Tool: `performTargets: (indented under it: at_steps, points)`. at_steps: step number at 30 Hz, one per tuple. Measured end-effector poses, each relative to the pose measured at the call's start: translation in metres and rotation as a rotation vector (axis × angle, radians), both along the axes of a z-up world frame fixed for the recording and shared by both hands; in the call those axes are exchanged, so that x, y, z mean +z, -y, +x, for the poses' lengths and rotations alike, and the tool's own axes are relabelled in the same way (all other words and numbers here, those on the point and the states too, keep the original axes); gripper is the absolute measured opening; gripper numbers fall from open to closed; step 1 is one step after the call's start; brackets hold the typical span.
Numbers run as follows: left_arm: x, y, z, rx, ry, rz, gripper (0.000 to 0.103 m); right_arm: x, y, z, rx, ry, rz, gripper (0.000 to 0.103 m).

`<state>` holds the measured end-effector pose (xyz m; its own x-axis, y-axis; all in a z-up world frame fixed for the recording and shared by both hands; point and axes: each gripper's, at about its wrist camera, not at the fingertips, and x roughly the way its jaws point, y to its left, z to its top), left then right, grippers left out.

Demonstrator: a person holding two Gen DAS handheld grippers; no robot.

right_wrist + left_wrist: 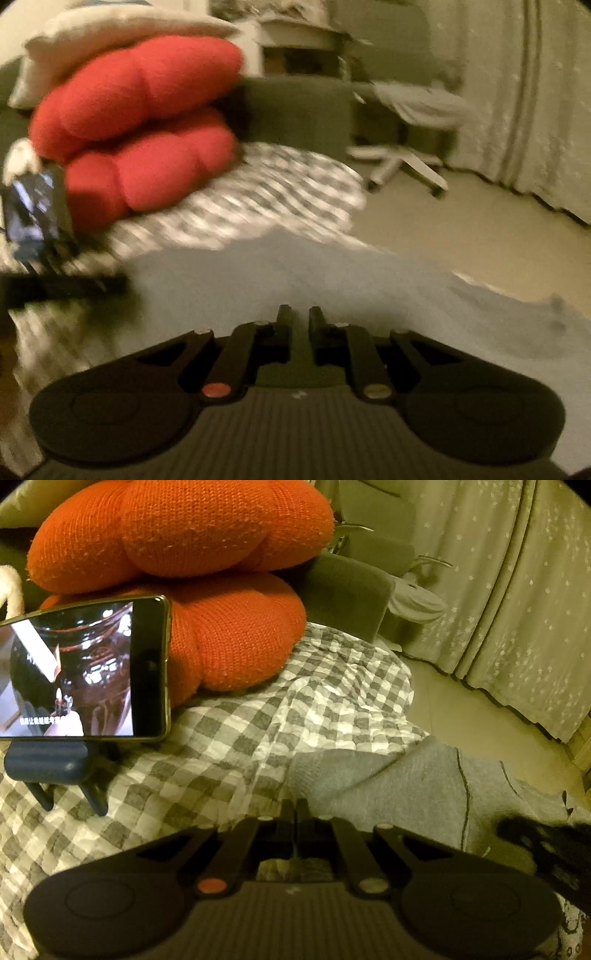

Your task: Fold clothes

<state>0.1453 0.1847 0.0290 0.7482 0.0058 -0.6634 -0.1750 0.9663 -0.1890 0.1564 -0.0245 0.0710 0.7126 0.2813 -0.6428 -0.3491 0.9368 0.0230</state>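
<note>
Left gripper (295, 808) jaws clenched at the grey garment's (388, 779) edge; right gripper (297, 317) jaws slightly apart above it.

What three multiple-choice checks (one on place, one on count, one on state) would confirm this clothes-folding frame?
1. Where does the phone stand?
A. on the floor
B. on a small dark stand, in front of the cushions
C. on the grey garment

2. How many orange-red cushions are stacked?
A. one
B. two
C. four

3. How do the left hand-held gripper's jaws stand?
A. wide open
B. shut together
C. clamped on the phone

Answers: 1 B, the stand sits on the checked cover; 2 B, one lies atop another; 3 B, no gap between the fingers.
</note>
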Motion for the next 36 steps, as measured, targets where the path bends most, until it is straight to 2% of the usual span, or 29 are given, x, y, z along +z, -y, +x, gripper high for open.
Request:
performTargets:
  at_steps: [4,9,10,12,16,19,24,26,28,29,30,32,33,36]
  points:
    - [0.0,0.003,-0.001,0.002,0.003,0.023,0.001,-0.013,0.052,-0.009,-0.098,-0.084,-0.056,0.015]
    - [0.0,0.008,-0.003,0.001,0.002,0.056,0.001,-0.017,0.095,-0.024,-0.182,-0.071,-0.051,0.021]
    - [0.0,0.008,-0.004,0.001,0.002,0.06,0.001,-0.019,0.099,-0.027,-0.194,-0.063,-0.043,0.026]
    - [0.001,0.009,-0.005,0.001,0.001,0.07,0.001,-0.023,0.1,-0.032,-0.198,-0.041,-0.04,0.028]
    - [-0.002,0.013,-0.006,-0.002,0.001,0.107,0.001,-0.022,0.088,-0.033,-0.194,0.0,-0.11,0.039]
    - [-0.002,0.018,-0.007,-0.003,0.003,0.134,0.001,-0.025,0.089,-0.033,-0.209,0.017,-0.081,0.044]
    - [-0.003,0.022,-0.007,-0.004,0.004,0.161,0.001,-0.031,0.094,-0.041,-0.181,0.093,-0.122,0.05]
    - [-0.004,0.023,-0.007,-0.004,0.003,0.167,0.001,-0.033,0.095,-0.042,-0.181,0.122,-0.14,0.057]
    - [-0.004,0.024,-0.007,-0.005,0.003,0.174,0.002,-0.036,0.096,-0.043,-0.187,0.151,-0.171,0.074]
    - [-0.004,0.025,-0.007,-0.006,0.003,0.179,0.002,-0.036,0.097,-0.043,-0.194,0.159,-0.183,0.077]
    - [-0.005,0.025,-0.008,-0.008,0.003,0.184,0.002,-0.036,0.099,-0.043,-0.193,0.163,-0.175,0.082]
    - [-0.005,0.027,-0.008,-0.012,0.003,0.197,0.002,-0.035,0.103,-0.044,-0.182,0.166,-0.142,0.099]
    - [-0.005,0.028,-0.008,-0.013,0.004,0.202,0.002,-0.035,0.106,-0.044,-0.173,0.167,-0.119,0.103]
    - [-0.006,0.029,-0.008,-0.014,0.004,0.21,0.002,-0.035,0.105,-0.043,-0.18,0.142,-0.115,0.103]
